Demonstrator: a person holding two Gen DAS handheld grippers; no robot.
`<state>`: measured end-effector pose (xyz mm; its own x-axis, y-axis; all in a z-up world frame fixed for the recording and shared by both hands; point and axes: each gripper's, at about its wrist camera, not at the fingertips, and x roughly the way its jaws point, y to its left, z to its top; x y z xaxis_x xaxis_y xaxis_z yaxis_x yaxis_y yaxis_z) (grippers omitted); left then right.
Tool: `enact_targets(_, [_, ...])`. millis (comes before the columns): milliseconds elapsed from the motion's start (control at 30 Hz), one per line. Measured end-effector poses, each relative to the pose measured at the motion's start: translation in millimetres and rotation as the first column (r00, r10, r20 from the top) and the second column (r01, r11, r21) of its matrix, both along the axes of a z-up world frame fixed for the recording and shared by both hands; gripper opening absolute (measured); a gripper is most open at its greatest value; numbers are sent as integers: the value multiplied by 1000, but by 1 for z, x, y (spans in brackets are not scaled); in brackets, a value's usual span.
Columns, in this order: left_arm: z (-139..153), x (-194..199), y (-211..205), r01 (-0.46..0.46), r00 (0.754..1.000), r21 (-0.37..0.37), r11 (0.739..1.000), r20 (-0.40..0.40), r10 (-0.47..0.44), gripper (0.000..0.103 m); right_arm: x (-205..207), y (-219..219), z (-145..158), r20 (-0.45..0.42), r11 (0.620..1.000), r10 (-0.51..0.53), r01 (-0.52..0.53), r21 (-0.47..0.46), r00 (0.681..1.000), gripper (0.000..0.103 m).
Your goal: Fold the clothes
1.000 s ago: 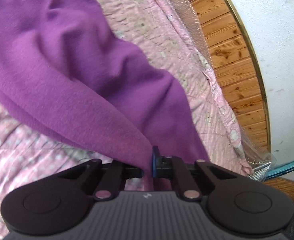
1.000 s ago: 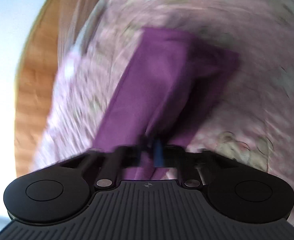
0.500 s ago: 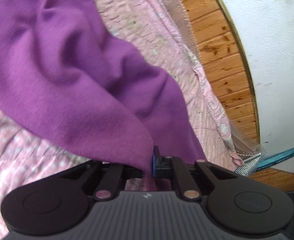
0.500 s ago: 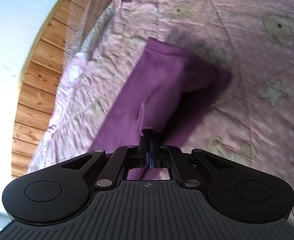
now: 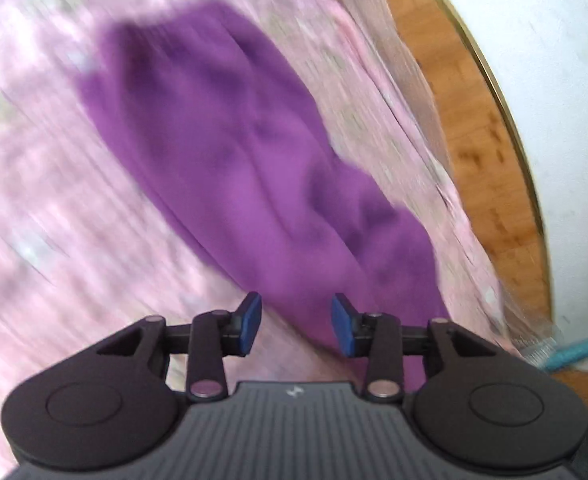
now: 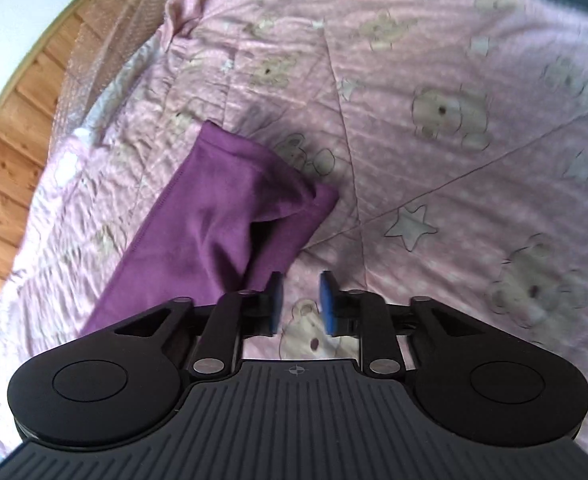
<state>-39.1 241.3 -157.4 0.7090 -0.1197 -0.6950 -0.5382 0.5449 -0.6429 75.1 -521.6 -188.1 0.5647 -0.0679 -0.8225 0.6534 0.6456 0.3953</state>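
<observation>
Through my left wrist camera, heavily blurred, I see my left gripper [image 5: 295, 324] with its blue pads apart and the jaws opening; purple cloth shows behind the gap, but the pads do not press on it. The purple garment [image 5: 254, 168] lies on a pink bedspread [image 5: 54, 208], running from 11 o'clock down to 5 o'clock. A wooden panel [image 5: 477, 152] curves along 2 o'clock, with a white wall [image 5: 553, 80] beyond it. Through my right wrist camera, my right gripper [image 6: 299, 304] is also opening its jaws, with only bedspread between the pads. The purple garment [image 6: 222, 220] sits folded at 10 o'clock of that gripper, its near edge just beside the left pad. The pink bedspread [image 6: 473, 160] carries printed bears and stars. I can read no brand or writing anywhere.
</observation>
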Motion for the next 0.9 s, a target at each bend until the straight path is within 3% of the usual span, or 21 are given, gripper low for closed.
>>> enact_targets(133, [4, -2, 68, -183, 983, 120, 976, -7, 185, 41, 0, 30, 9, -33, 995, 81, -83, -52, 996, 40])
enact_targets(267, [7, 26, 96, -168, 985, 200, 965, -14, 174, 44, -1, 64, 10, -59, 989, 131, -135, -55, 990, 41])
enact_targets(333, [7, 41, 101, -124, 991, 216, 968, -17, 130, 27, 0, 86, 13, -63, 983, 162, -167, -71, 985, 41])
enact_targets(367, [11, 42, 103, -104, 994, 214, 971, 6, 106, 10, 1, 98, 16, -60, 978, 185, -190, -84, 981, 41])
enact_targets(400, [14, 43, 106, -85, 996, 211, 974, 29, 81, 10, 2, 111, 19, -53, 969, 220, -225, -99, 974, 41])
enact_targets(433, [18, 43, 109, -72, 996, 204, 976, 57, 62, 9, 3, 124, 21, -49, 958, 261, -265, -114, 964, 41])
enact_targets(500, [27, 31, 119, -144, 976, 106, 984, 182, 123, 9, 5, 148, 26, -42, 928, 336, -338, -154, 941, 45])
enact_targets(633, [24, 2, 142, -299, 876, -105, 948, 364, 316, 9, 7, 197, 25, -54, 861, 459, -460, -216, 887, 48])
enact_targets(700, [-10, 14, 143, -226, 942, -135, 965, 220, 252, 9, 10, 216, 22, -62, 848, 484, -485, -214, 873, 49])
enact_targets(767, [-33, 20, 135, -146, 983, -97, 985, 97, 155, 9, 11, 231, 19, -62, 845, 497, -499, -195, 866, 49])
enact_targets(900, [-39, 14, 128, -73, 992, -86, 994, 93, 80, 10, 17, 246, 18, -37, 847, 513, -512, -141, 858, 51])
